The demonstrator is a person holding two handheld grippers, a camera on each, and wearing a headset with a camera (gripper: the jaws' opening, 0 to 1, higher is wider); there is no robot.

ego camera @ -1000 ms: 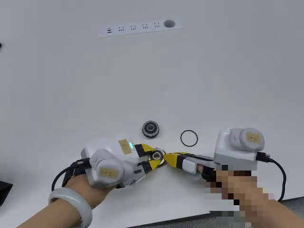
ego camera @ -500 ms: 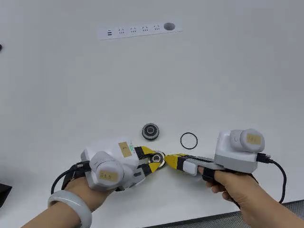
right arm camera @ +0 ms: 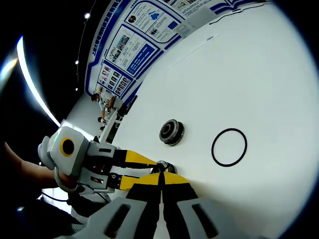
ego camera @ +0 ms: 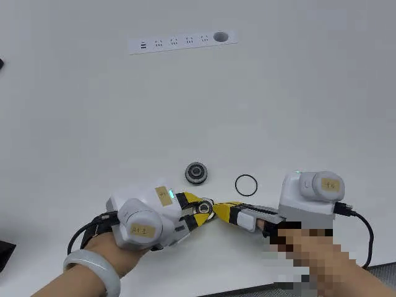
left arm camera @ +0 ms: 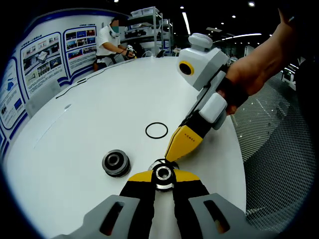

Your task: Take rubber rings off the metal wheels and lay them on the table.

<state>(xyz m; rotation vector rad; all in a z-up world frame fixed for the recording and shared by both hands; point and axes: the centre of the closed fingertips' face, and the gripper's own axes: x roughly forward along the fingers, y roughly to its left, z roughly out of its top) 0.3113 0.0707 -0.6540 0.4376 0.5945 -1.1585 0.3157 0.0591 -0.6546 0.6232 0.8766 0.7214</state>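
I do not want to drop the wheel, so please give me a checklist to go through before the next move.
1. Left tongs clamp the held wheel firmly: ok.
2. Right tongs are shut, tips at that wheel's edge: ok.
3. Right tongs pinch rubber, not only metal: cannot tell, too small.
4. Bare table near the loose ring for laying down: ok.
5. Second wheel stands apart from both tongs: ok.
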